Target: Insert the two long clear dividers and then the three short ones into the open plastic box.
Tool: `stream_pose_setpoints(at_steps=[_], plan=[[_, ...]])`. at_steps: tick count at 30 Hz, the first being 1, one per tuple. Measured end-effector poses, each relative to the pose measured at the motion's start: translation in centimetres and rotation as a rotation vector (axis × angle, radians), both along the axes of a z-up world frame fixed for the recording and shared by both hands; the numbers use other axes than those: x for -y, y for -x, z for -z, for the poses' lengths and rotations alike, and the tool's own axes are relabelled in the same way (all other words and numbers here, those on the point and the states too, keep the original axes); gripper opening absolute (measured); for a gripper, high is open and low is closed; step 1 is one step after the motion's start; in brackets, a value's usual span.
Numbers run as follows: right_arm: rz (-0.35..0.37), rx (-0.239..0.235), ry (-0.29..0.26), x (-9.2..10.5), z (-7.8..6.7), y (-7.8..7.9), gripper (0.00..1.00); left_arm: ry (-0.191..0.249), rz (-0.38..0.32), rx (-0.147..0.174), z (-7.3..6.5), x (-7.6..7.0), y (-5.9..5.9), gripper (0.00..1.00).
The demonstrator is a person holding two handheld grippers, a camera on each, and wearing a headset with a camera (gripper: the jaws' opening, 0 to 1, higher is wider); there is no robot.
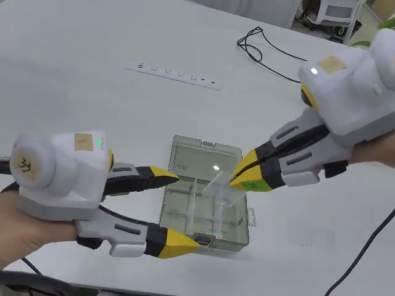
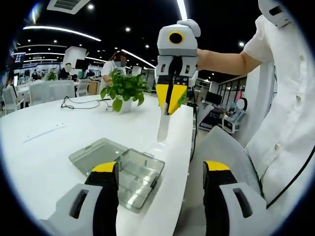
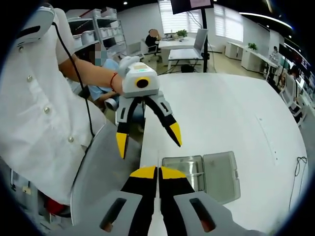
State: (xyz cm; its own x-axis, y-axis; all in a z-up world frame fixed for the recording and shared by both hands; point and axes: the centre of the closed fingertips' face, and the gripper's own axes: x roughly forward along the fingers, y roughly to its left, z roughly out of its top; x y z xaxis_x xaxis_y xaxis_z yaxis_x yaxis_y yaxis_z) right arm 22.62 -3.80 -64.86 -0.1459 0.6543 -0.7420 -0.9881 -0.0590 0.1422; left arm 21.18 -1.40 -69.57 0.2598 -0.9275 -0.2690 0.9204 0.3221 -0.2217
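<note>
The right claw [image 1: 237, 177] is pinched closed on the upper edge of a clear divider [image 1: 223, 189], which hangs from its tips over the open plastic box [image 1: 191, 161] on the white tabletop [image 1: 86, 111]. The left claw [image 1: 185, 211] is spread wide and holds nothing. The box lies just ahead of its tips, with the divider a little farther on.
</note>
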Motion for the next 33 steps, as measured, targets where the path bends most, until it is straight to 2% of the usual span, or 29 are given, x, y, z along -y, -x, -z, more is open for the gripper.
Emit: stream_pose_setpoints(at_steps=[8, 12, 16, 24, 33], plan=[[0.047, 0.027, -0.009, -1.2, 1.7, -2.2, 0.02, -0.027, -0.010, 0.013, 1.2, -1.0, -0.2, 0.81], [0.063, 0.035, -0.008, -1.8, 3.3, -3.3, 0.02, -0.029, -0.031, 0.015, 1.6, -1.6, -0.5, 0.91], [0.074, 0.042, -0.004, -2.2, 4.8, -3.9, 0.02, -0.030, -0.043, 0.016, 1.9, -2.1, -0.7, 0.95], [0.086, 0.046, 0.006, -3.1, 7.3, -4.4, 0.02, -0.031, -0.059, 0.004, 2.5, -2.7, -0.6, 1.00], [0.093, 0.041, 0.012, -3.5, 8.9, -4.3, 0.02, -0.020, -0.070, -0.005, 2.6, -2.8, -0.7, 1.00]])
